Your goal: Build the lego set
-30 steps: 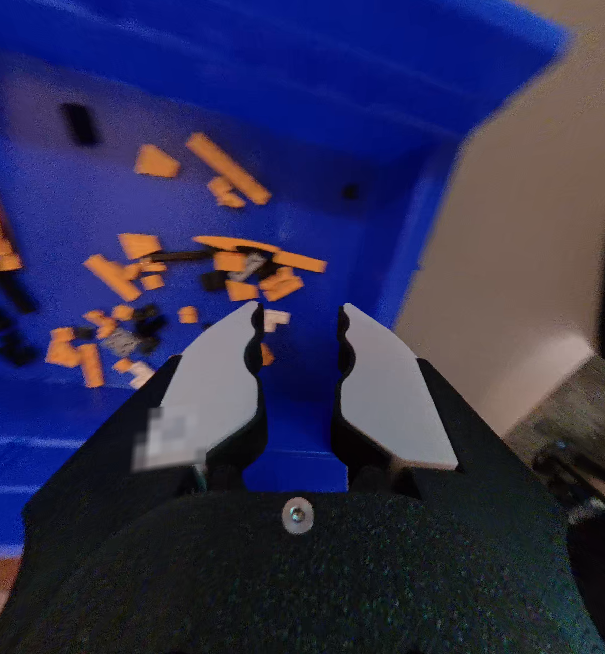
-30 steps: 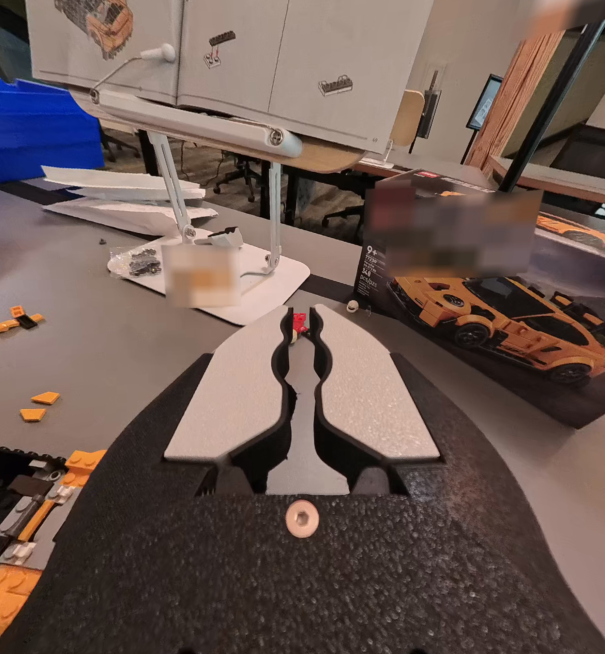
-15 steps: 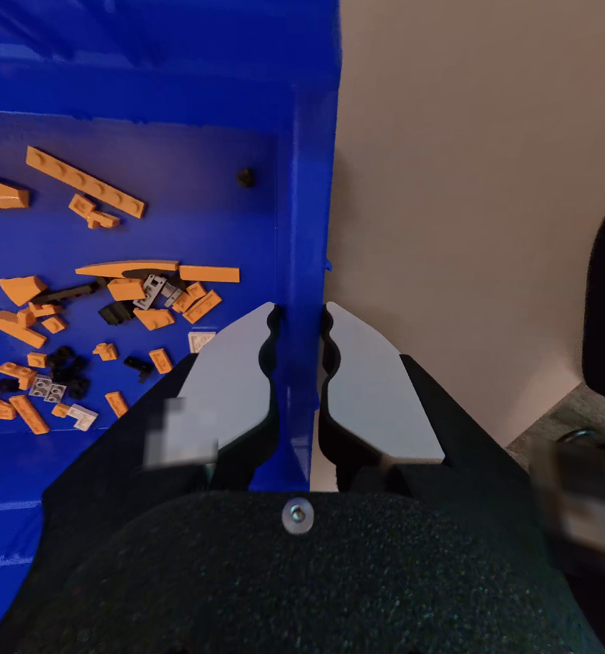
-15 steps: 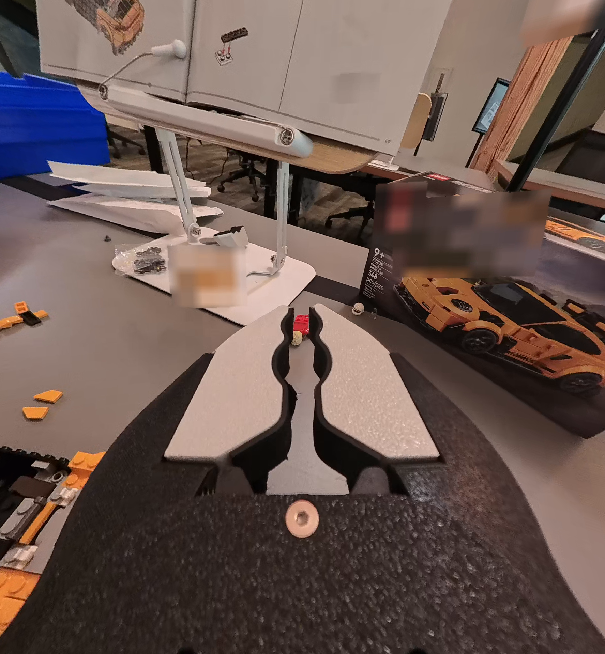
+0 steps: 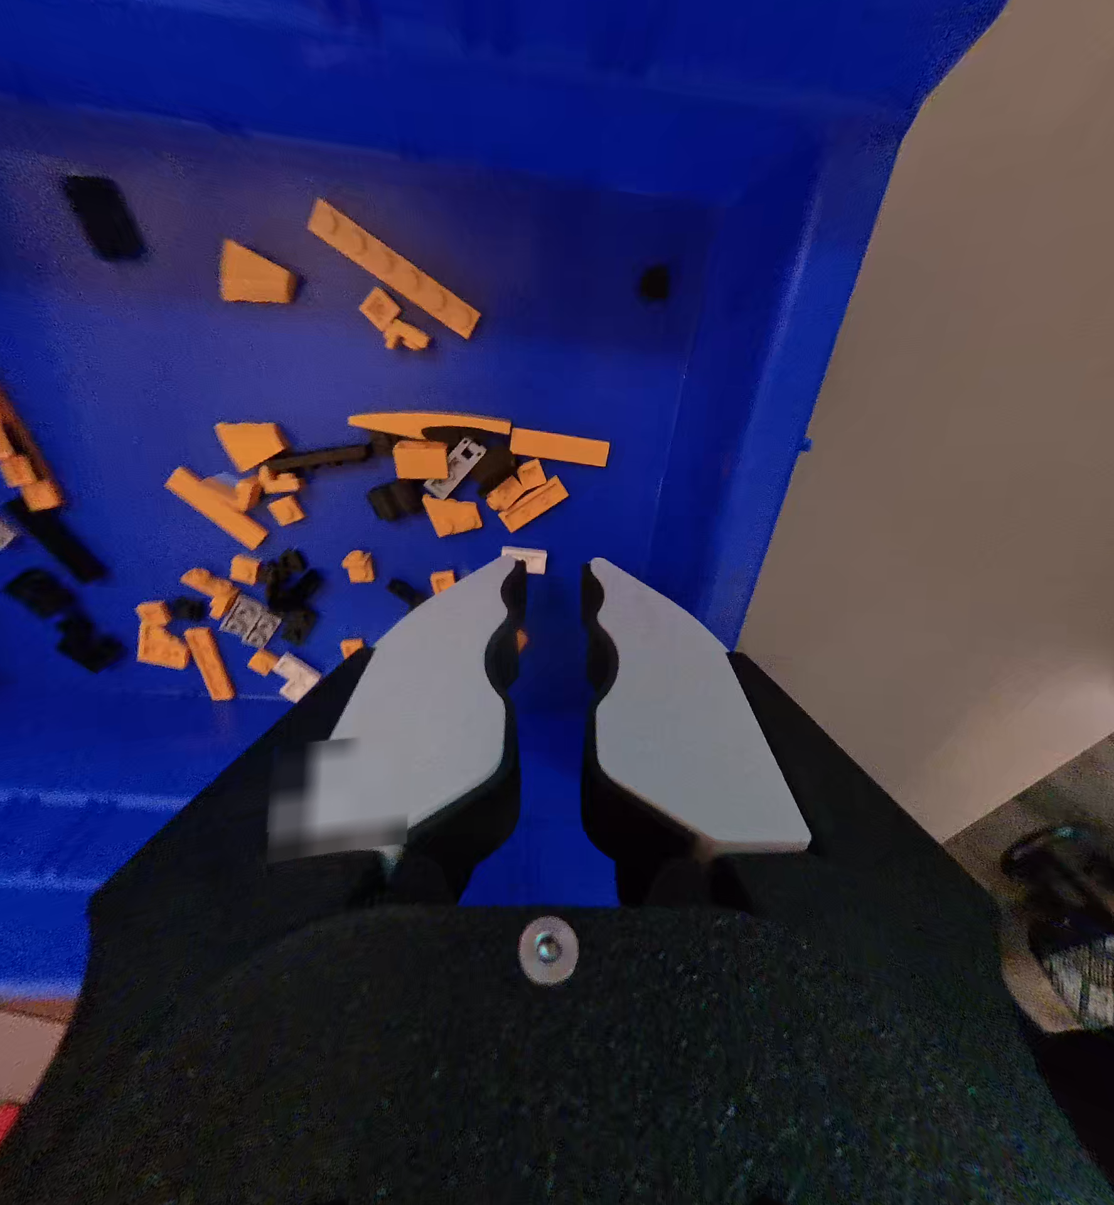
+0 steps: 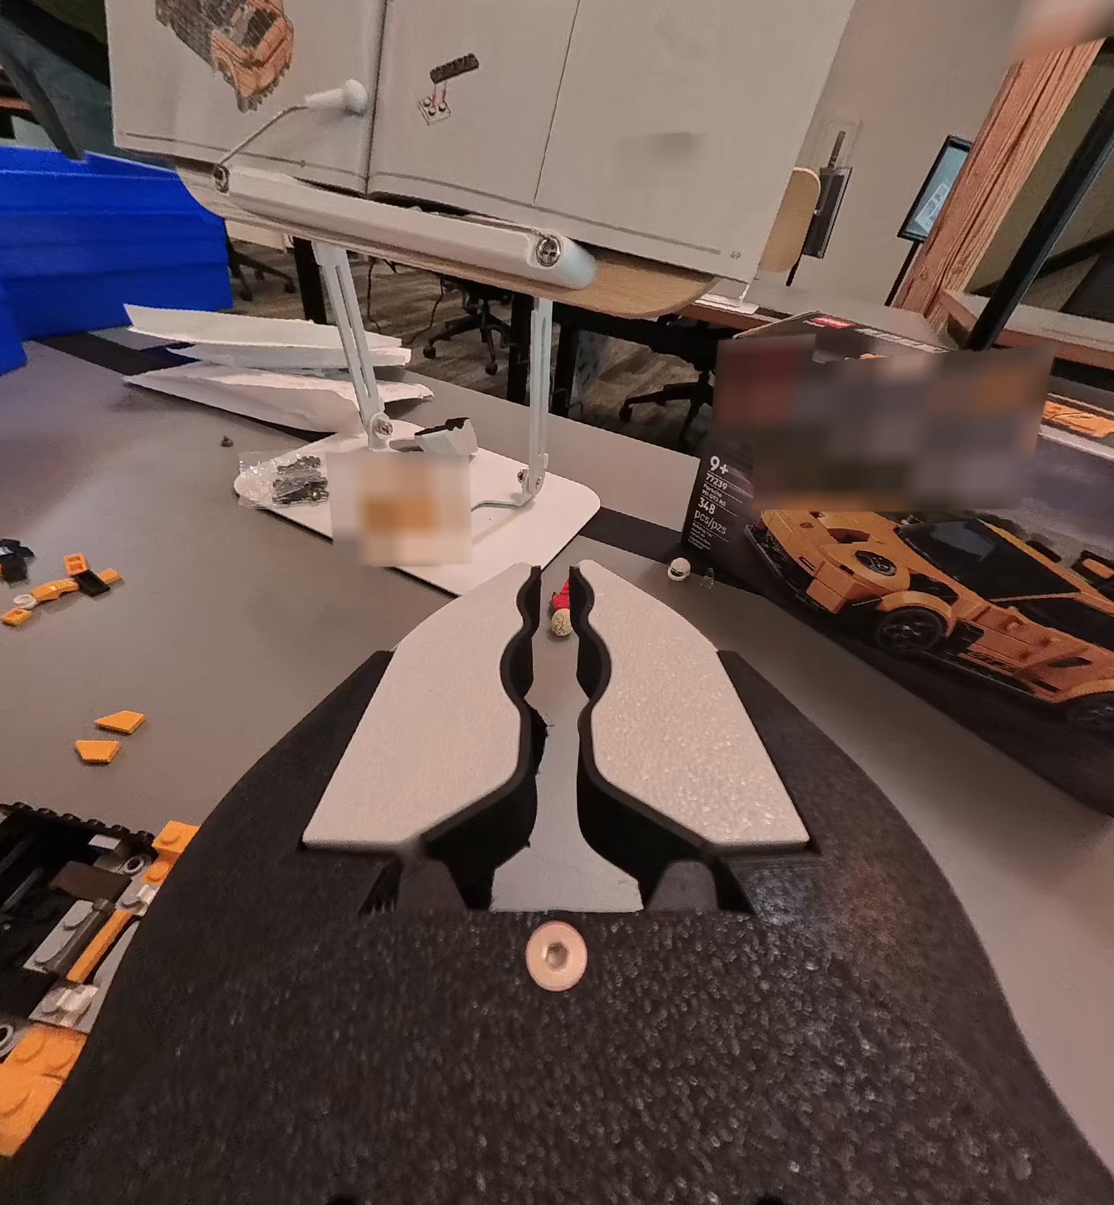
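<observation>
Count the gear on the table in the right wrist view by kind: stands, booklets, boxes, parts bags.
Stand: 1
Booklet: 1
Box: 1
Parts bag: 1
Total: 4
</observation>
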Demonstrator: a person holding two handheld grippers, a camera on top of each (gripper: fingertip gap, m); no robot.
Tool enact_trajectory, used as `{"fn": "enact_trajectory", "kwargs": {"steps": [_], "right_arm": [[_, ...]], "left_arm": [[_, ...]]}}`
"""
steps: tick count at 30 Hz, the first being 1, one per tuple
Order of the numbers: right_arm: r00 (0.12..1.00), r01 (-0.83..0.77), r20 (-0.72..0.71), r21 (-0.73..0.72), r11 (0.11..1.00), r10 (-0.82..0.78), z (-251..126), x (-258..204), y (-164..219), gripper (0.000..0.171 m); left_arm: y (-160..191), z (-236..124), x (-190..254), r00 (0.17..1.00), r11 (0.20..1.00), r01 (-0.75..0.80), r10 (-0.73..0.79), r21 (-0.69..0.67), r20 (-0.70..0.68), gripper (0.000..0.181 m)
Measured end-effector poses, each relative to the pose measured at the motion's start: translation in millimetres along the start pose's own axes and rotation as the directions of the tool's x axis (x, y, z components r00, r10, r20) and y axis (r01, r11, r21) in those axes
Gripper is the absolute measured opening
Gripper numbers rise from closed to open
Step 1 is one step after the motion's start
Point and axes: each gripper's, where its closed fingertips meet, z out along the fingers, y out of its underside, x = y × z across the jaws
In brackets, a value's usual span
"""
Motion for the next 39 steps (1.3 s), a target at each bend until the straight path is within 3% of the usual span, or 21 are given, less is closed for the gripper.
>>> {"fn": "enact_trajectory", "kwargs": {"steps": [4, 11, 28, 33, 36, 39], "right_arm": [[1.000, -0.018, 0.002, 0.006, 1.000, 0.018, 1.0, 2.3, -0.4, 0.008], [0.999, -0.036, 0.018, 0.000, 0.999, 0.036, 7.1, 0.3, 3.1, 0.008], [0.999, -0.043, 0.023, 0.004, 0.999, 0.042, 10.7, -4.3, 2.6, 0.008], [0.999, -0.041, 0.024, 0.004, 0.999, 0.041, 10.8, -4.4, 0.4, 0.008], [0.999, -0.044, 0.025, 0.006, 0.999, 0.044, 9.3, -2.3, 0.2, 0.008], [0.998, -0.054, 0.032, 0.016, 0.998, 0.054, 5.7, -3.5, -2.6, 0.008]], "left_arm": [[2.4, 19.4, 1.6, 0.999, 0.996, 0.012, -0.016, -0.090, -0.046, 0.022], [-2.8, 30.5, -1.8, 0.989, 0.987, 0.134, -0.139, -0.087, -0.048, 0.033], [-5.4, 30.0, -15.3, 0.987, 0.993, 0.114, -0.112, -0.011, 0.119, 0.002], [-6.0, 24.2, -13.8, 0.987, 0.995, 0.102, -0.103, 0.012, 0.126, 0.002], [-13.3, 13.4, -8.4, 0.990, 0.989, 0.116, -0.123, 0.097, 0.073, 0.002], [-37.0, -12.8, 7.4, 0.984, 0.933, 0.176, -0.154, 0.314, -0.093, 0.001]]}}
